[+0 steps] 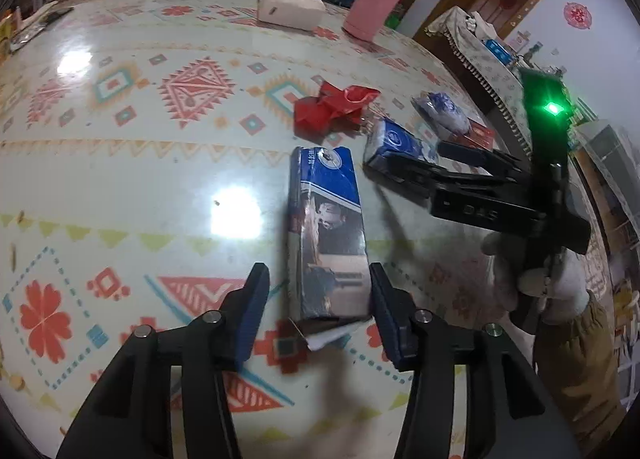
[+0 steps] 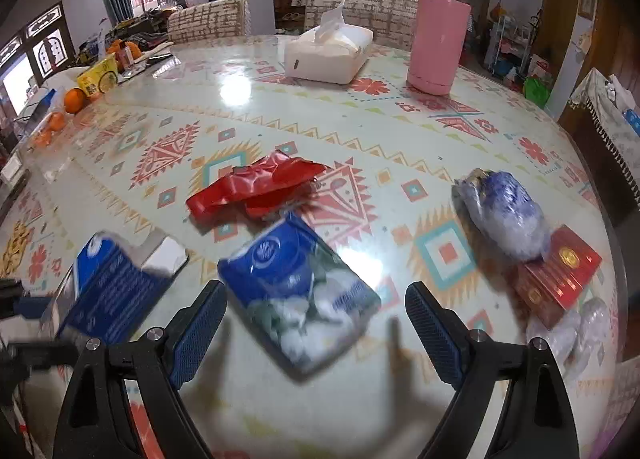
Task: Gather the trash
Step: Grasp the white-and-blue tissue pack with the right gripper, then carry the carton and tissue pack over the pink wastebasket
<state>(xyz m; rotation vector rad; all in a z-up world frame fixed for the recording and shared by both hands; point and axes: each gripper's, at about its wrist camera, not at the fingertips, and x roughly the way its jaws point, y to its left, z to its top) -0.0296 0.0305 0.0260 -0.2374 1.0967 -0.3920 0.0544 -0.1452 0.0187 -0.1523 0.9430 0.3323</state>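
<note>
The left gripper (image 1: 318, 309) is held low over the desk (image 1: 120, 179), its fingers apart around a blue carton (image 1: 326, 235). The right gripper (image 2: 316, 329) reaches forward, fingers wide apart around a blue packet (image 2: 298, 283), not touching it.

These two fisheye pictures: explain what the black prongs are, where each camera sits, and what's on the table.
The prongs belong to two hand-held grippers, tools a person carries, one per hand. Each has a camera looking along its fingers.

The left wrist view shows the left hand-held gripper open around a blue carton, not clamped. The right hand-held gripper shows there too, in a gloved hand.

In the right wrist view it hangs open over a blue packet. Nothing is held.

On the patterned table also lie a red wrapper, a crumpled bag, a red box, a tissue box and a pink bottle.
</note>
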